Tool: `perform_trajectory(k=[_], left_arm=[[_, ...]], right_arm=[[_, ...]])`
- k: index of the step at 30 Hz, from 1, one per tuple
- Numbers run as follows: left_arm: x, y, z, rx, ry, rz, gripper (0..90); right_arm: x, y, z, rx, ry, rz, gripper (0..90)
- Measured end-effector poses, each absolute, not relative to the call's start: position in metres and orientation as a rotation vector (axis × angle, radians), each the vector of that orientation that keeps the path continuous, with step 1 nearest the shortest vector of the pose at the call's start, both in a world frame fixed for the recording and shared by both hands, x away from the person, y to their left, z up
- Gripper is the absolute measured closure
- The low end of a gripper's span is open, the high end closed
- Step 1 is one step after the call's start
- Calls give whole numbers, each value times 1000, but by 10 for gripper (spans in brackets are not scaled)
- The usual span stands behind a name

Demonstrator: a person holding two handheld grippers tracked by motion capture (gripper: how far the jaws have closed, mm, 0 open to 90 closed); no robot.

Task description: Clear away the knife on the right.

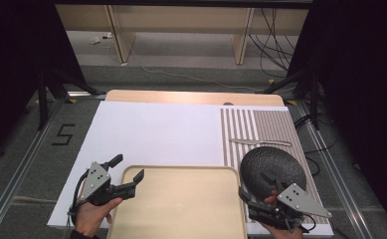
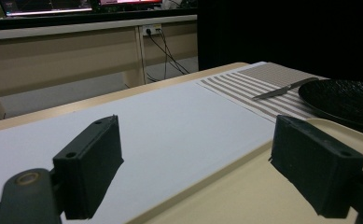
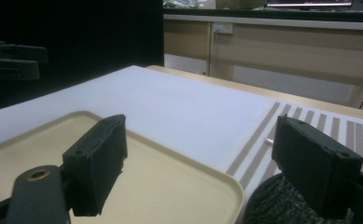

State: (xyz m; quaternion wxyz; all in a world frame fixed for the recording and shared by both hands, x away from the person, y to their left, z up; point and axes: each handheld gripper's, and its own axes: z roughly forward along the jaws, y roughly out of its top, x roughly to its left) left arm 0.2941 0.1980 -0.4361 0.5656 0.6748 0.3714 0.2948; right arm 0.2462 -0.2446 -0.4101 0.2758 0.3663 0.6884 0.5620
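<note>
Under my right gripper [image 1: 260, 185] sits the dark plate [image 1: 273, 167], its jaws wide apart and gripping nothing. The plate's left edge hangs over the tray [image 1: 181, 209]. If I bump it, it might slide into the knife [image 1: 260, 142] behind it. My left gripper [image 1: 127, 172] is spread wide too, over the tray's corner.

In front of my left gripper [image 2: 195, 158], the tray rim [image 2: 216, 175] runs between the jaws. The plate [image 2: 342, 100] is far off to the side.

Below my right gripper [image 3: 198, 161], the plate [image 3: 282, 203] sits low by one jaw. I might miss its thin edge and tip it.
</note>
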Motion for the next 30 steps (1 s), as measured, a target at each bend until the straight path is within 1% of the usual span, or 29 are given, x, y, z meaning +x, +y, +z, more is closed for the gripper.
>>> perform_trajectory(k=[3, 17, 30], left_arm=[[294, 198, -436, 1586, 872, 694, 160], [294, 198, -436, 1586, 871, 705, 161], [294, 199, -436, 1583, 868, 712, 160]], right_arm=[[248, -254, -406, 952, 1874, 1472, 192], [245, -292, -394, 1001, 1910, 1364, 193], [246, -301, -396, 1033, 1975, 1277, 192]])
